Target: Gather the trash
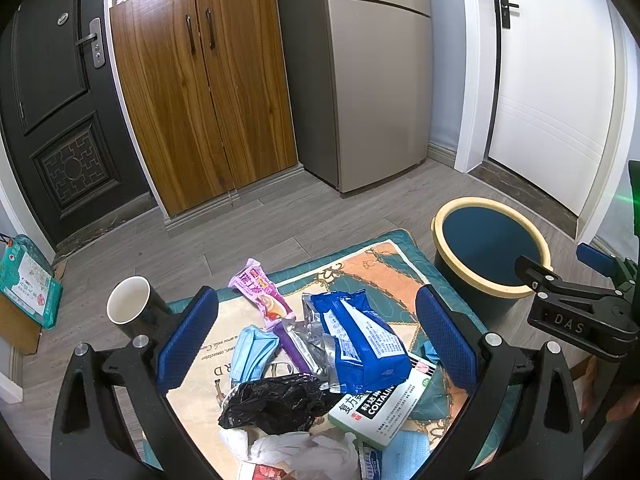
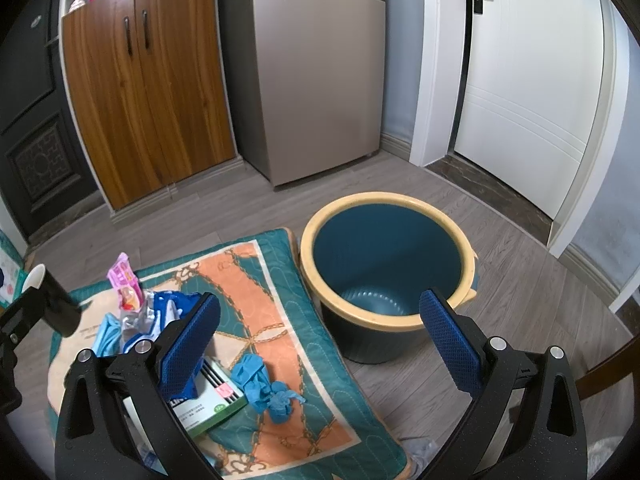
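A pile of trash lies on a patterned mat (image 1: 384, 264): a blue wrapper (image 1: 360, 340), a pink wrapper (image 1: 260, 292), a blue face mask (image 1: 252, 354), a black plastic bag (image 1: 276, 402), a white-green medicine box (image 1: 380, 404) and white tissue (image 1: 304, 452). My left gripper (image 1: 316, 340) is open above the pile, holding nothing. A blue bin with a yellow rim (image 2: 384, 276) stands right of the mat and looks empty. My right gripper (image 2: 320, 344) is open and empty, above the mat's right edge beside the bin. A crumpled blue glove (image 2: 260, 384) lies on the mat.
A black cup with white inside (image 1: 132, 304) stands at the mat's left corner. A wooden cabinet (image 1: 200, 88), a fridge (image 1: 372, 80), a dark door (image 1: 52, 112) and a white door (image 1: 556, 80) line the far side. A green pack (image 1: 28, 280) lies at far left.
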A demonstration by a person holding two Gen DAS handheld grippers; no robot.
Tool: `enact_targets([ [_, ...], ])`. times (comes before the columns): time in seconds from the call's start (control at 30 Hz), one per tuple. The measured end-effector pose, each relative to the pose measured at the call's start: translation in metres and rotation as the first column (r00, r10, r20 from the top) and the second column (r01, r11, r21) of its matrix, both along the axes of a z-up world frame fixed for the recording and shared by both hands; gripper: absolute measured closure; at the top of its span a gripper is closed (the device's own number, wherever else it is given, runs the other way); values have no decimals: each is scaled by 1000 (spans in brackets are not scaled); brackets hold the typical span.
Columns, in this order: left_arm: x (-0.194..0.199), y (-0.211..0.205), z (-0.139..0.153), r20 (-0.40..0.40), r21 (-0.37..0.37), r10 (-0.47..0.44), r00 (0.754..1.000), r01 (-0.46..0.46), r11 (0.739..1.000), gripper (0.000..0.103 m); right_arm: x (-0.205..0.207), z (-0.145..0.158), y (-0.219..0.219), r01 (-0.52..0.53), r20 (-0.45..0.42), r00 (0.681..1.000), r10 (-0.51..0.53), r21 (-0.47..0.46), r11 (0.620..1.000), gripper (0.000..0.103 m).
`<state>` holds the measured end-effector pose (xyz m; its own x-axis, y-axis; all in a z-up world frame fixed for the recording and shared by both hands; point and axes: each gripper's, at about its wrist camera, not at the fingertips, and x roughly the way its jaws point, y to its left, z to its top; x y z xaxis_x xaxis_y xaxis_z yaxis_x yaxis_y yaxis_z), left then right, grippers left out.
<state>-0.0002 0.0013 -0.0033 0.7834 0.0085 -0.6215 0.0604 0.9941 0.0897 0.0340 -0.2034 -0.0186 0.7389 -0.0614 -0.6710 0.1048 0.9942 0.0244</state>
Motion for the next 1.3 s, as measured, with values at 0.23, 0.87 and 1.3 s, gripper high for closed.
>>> enact_targets([
  [0.23, 0, 0, 0, -1, 1, 1, 1000, -1, 1000, 6, -3, -6, -1, -2, -2, 1000, 2, 1, 1000, 4],
  [0.87, 0, 0, -1, 0, 3, 2, 1000, -2, 1000, 6, -3, -7, 0, -1, -7, 1000, 1, -2, 1000, 4],
  [1.3, -2, 4, -4, 22, 45, 34, 999, -34, 998, 6, -5, -12, 0, -1, -20, 1000, 1, 1, 1000, 4],
])
